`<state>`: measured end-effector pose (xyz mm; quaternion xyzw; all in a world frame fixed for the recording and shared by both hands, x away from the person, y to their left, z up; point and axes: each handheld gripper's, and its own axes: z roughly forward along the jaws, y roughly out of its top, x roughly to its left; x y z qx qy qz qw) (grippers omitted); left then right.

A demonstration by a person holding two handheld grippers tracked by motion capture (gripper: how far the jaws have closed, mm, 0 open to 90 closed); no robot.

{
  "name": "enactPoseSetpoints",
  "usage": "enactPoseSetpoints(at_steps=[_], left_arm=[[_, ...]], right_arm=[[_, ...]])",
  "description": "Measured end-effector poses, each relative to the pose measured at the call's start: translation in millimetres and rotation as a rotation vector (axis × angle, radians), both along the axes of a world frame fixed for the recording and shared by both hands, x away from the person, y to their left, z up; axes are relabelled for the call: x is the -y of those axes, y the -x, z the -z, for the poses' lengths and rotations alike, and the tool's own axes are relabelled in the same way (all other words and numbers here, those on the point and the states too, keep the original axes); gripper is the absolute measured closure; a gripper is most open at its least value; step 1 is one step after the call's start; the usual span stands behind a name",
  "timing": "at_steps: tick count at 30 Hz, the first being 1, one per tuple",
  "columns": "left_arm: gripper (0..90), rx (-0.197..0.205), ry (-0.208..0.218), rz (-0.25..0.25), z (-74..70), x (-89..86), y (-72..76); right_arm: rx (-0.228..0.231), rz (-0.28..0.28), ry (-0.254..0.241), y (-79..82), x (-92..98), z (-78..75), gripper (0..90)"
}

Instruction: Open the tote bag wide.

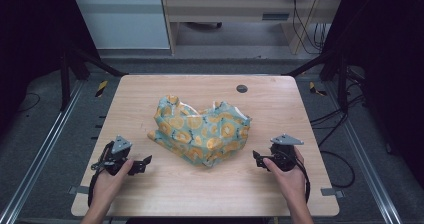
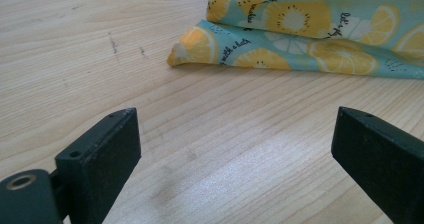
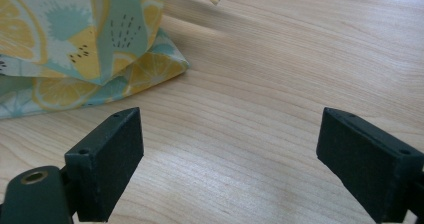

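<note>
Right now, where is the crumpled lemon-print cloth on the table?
In the high view, the lemon-print cloth lies crumpled near the middle of the wooden table, between the left gripper and right gripper.

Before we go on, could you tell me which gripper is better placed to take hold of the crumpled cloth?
Probably left: the left gripper faces the cloth corner head-on; the right gripper sees it off to one side.

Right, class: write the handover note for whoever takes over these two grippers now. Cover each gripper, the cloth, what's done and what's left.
Left gripper: open, empty, low over the table, short of the cloth's left corner.
Right gripper: open, empty, near the cloth's right edge, not touching.
Cloth: crumpled in a heap mid-table, lemon print up, one corner lying flat toward the left gripper.
Done: both grippers in place either side.
Left: probably grip a corner or edge on each side, then spread or fold. Nothing grasped yet.
</note>
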<state>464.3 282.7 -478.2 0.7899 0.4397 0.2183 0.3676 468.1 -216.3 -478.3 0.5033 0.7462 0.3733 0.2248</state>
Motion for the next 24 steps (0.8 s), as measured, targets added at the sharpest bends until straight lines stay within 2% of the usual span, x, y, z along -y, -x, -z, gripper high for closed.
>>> enactPoseSetpoints(at_steps=[3, 5, 6, 7, 8, 9, 12, 13, 14, 16, 18, 19, 20, 23, 24], left_arm=[[5.2, 0.002, -0.002, 0.002, -0.1, 0.8, 0.7], [5.2, -0.003, 0.003, 0.002, 0.0, 1.6, 2.1], [5.2, -0.003, 0.008, 0.001, 0.4, 2.3, 2.8], [5.2, -0.009, -0.002, 0.008, 0.3, 2.6, 4.0], [5.2, -0.009, -0.002, 0.008, 0.3, 2.6, 4.0], [5.2, -0.006, -0.007, 0.011, 0.4, 3.1, 4.4], [5.2, -0.009, -0.006, 0.011, 0.7, 4.1, 4.9], [5.2, -0.009, -0.006, 0.011, 0.7, 4.1, 4.9], [5.2, -0.005, -0.012, 0.014, 0.3, 3.8, 5.0], [5.2, 0.002, -0.011, 0.012, -0.8, 4.0, 5.9], [5.2, 0.009, -0.018, 0.014, -1.2, 5.1, 6.7], [5.2, 0.009, -0.018, 0.014, -1.2, 5.1, 6.7], [5.2, 0.01, -0.015, 0.015, -1.6, 6.7, 7.0], [5.2, 0.015, -0.026, 0.023, -2.3, 7.5, 6.8], [5.2, 0.016, -0.027, 0.028, -2.3, 8.4, 6.4]], right_arm=[[0.001, -0.007, -0.012, 1.0, -1.4, -2.0, 12.0], [0.016, -0.016, -0.011, 0.4, -4.2, -11.7, 13.1], [0.016, -0.016, -0.011, 0.4, -4.2, -11.7, 13.1], [0.038, -0.028, -0.016, -0.2, -7.4, -26.4, 14.4], [0.038, -0.028, -0.016, -0.2, -7.4, -26.4, 14.4], [0.063, -0.056, 0.006, -1.4, -12.1, -44.9, 15.6], [0.08, -0.089, 0.025, -5.8, -20.3, -74.2, 16.4], [0.08, -0.089, 0.025, -5.8, -20.3, -74.2, 16.4], [0.095, -0.117, 0.042, -11.2, -26.5, -93.7, 17.8], [0.1, -0.146, 0.042, -19.1, -32.8, -111.0, 18.3], [0.094, -0.173, 0.055, -28.4, -40.6, -126.3, 18.5], [0.094, -0.173, 0.055, -28.4, -40.6, -126.3, 18.5], [0.096, -0.196, 0.07, -37.8, -49.5, -139.2, 18.7], [0.087, -0.21, 0.062, -46.3, -58.2, -147.6, 18.8], [0.071, -0.231, 0.077, -59.1, -70.6, -153.6, 18.8]])
